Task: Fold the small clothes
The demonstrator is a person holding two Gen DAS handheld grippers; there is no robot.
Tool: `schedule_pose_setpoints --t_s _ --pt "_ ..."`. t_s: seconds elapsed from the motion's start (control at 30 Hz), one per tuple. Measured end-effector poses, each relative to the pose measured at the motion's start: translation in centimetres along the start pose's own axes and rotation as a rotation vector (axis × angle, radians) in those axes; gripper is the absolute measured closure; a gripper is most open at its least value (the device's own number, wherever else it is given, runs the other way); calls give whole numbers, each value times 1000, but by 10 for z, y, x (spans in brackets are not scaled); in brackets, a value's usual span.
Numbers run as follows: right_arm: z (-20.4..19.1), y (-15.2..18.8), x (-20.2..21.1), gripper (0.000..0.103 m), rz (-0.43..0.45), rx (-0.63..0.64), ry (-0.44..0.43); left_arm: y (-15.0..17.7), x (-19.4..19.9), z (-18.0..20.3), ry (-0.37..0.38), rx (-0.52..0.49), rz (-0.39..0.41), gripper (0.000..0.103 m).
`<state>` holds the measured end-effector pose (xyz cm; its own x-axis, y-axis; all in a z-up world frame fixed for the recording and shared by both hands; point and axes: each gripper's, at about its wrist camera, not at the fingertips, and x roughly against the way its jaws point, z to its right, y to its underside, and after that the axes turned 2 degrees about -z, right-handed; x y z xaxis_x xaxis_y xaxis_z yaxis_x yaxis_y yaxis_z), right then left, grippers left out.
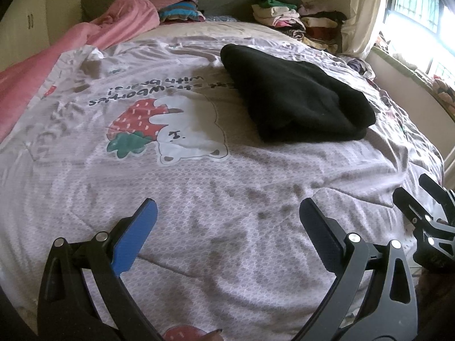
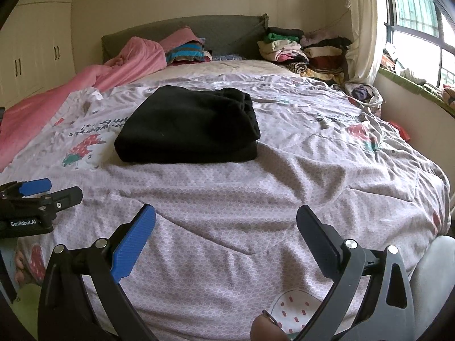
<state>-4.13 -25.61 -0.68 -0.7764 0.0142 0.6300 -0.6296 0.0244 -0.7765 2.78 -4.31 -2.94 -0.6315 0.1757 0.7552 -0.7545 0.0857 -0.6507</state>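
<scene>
A folded black garment (image 1: 295,96) lies on the bed's patterned quilt (image 1: 199,187); in the right wrist view the garment (image 2: 187,125) sits ahead and a little left. My left gripper (image 1: 227,207) is open and empty, held low over the quilt, well short of the garment. My right gripper (image 2: 226,213) is open and empty, also over the near part of the quilt. Each gripper shows in the other's view: the right one at the right edge (image 1: 418,193), the left one at the left edge (image 2: 54,190).
A pink blanket (image 2: 85,82) lies along the left side. Stacks of folded clothes (image 2: 298,48) sit by the grey headboard (image 2: 221,28) at the back right. A loose heap of clothes (image 2: 364,93) lies near the window sill (image 2: 412,91). Cupboards (image 2: 37,48) stand on the left.
</scene>
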Motion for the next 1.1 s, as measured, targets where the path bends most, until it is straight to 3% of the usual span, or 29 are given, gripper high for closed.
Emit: schedule_pose_setpoints --t_s 1.1 --pt "-6 -2 3 4 0 5 -3 0 3 -7 -27 7 -5 9"
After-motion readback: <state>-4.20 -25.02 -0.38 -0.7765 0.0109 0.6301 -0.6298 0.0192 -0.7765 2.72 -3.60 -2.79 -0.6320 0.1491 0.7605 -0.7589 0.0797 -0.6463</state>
